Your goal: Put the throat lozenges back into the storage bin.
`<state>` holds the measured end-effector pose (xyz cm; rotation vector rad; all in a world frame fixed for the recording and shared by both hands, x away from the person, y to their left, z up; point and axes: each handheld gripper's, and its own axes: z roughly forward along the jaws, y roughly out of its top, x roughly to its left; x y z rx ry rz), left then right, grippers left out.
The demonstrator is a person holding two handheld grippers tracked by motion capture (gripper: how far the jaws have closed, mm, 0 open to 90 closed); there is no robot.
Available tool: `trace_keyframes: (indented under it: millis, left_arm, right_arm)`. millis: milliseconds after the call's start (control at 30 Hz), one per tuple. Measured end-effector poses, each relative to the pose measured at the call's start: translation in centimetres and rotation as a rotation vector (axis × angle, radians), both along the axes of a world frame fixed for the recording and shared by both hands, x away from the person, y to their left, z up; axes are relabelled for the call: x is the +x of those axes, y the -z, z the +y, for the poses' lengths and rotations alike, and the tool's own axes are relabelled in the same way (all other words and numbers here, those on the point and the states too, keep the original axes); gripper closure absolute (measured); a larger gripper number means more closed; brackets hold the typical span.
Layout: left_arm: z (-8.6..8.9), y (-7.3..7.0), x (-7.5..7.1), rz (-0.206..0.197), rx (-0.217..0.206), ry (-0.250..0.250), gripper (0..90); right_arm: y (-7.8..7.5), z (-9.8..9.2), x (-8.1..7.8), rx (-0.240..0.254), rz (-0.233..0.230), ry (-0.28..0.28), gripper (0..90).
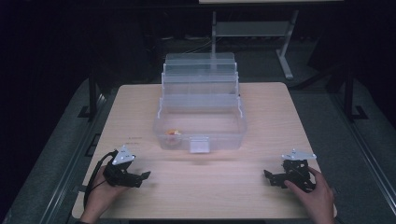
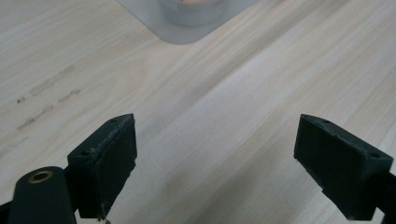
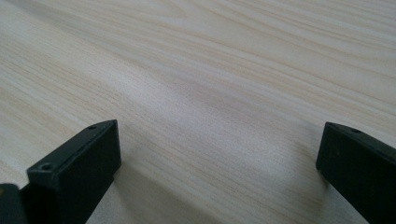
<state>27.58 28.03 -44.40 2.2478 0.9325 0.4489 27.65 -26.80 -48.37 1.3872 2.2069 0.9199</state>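
A clear plastic box (image 1: 200,122) with stepped fold-out trays stands open at the middle of the wooden table (image 1: 261,107). A small orange and yellow object (image 1: 173,133) lies in its front left corner. My left gripper (image 1: 144,176) rests near the table's front left, held by a hand, jaws wide apart and empty. In the left gripper view the gripper (image 2: 215,163) points at bare wood, with the box corner (image 2: 187,18) at the top. My right gripper (image 1: 267,175) rests at the front right, also open, and in its own view the gripper (image 3: 219,163) has bare wood between its jaws.
A white latch tab (image 1: 199,144) hangs at the box's front wall. Faint pencil-like marks (image 2: 46,93) lie on the wood left of the left gripper. Beyond the table stands a metal frame (image 1: 252,32) on a dark floor.
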Motion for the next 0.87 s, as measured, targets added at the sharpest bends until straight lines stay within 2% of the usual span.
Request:
trace_keyframes:
  millis: [133,200,533,733,867]
  left_arm:
    - [0.1,1.0,-0.3,0.022,0.023,-0.003,12.4]
    - [0.2,1.3,-0.4,0.030,0.021,-0.004,12.4]
    - [1.0,2.1,-0.8,0.025,0.011,-0.014,12.0]
    - [1.4,2.5,-0.9,0.038,-0.023,-0.021,11.3]
    - [1.6,2.7,-1.0,0.028,-0.042,-0.015,11.0]
  right_arm:
    - [0.0,0.0,0.0,0.000,0.001,0.001,0.0]
    - [0.0,0.0,0.0,0.000,0.000,0.000,0.0]
    - [0.0,0.0,0.0,0.000,0.000,0.000,0.0]
    - [0.0,0.0,0.0,0.000,0.000,0.000,0.0]
    - [0.0,0.0,0.0,0.000,0.000,0.000,0.0]
